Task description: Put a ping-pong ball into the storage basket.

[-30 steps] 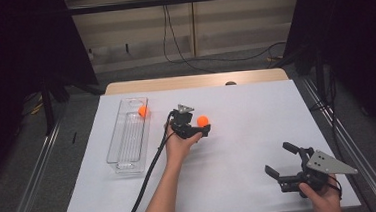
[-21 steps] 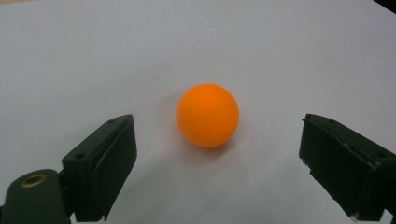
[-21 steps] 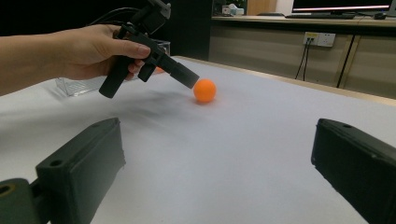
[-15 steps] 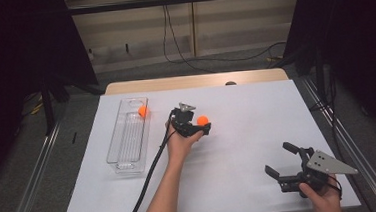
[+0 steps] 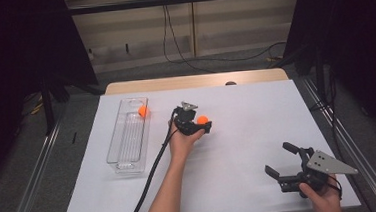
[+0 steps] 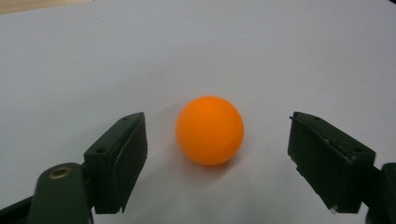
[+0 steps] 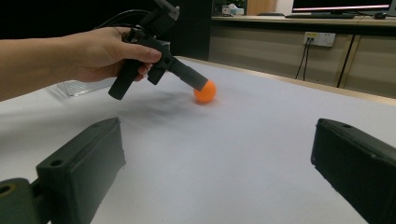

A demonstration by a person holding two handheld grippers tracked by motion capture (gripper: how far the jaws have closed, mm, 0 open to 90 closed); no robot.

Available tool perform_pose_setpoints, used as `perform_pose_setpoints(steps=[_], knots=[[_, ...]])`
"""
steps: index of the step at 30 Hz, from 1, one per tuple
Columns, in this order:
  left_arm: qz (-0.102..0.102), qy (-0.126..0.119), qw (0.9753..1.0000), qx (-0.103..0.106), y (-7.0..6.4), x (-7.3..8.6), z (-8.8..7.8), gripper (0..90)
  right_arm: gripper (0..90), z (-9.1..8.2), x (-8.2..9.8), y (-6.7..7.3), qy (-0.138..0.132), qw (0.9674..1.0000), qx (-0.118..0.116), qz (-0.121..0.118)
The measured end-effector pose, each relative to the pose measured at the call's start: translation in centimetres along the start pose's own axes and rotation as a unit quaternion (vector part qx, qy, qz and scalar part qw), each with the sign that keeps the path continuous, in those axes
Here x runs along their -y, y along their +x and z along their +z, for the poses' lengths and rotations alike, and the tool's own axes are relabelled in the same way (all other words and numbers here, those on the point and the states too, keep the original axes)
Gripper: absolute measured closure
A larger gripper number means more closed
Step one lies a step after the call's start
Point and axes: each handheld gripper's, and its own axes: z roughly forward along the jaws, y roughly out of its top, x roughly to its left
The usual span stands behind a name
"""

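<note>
1. Left gripper (image 6: 212, 154): its jaws have just been closing around the orange ball (image 6: 209, 130), with gaps visible on both sides, so nothing is gripped yet.
2. Ball: resting on the white table (image 5: 258, 131), right of the clear tray (image 5: 128, 140).
3. Right gripper (image 5: 282, 162): jaws apart, idle, holding nothing.
4. Judgement: the grasp appears imminent.

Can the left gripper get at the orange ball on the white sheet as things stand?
Probably yes. The orange ball already lies on the sheet between the left gripper fingers, which have just been closing and do not yet touch it. Nothing stands in the gaps on either side.
</note>
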Motion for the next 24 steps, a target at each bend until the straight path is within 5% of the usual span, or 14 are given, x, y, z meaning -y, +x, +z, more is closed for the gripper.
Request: perform_pose_setpoints(steps=[24], knots=[[0.001,0.014,0.9999,-0.005,0.3,0.2,2.1,44.2,2.3,0.0,0.0,0.0,0.001,1.0000,-0.001,0.002]])
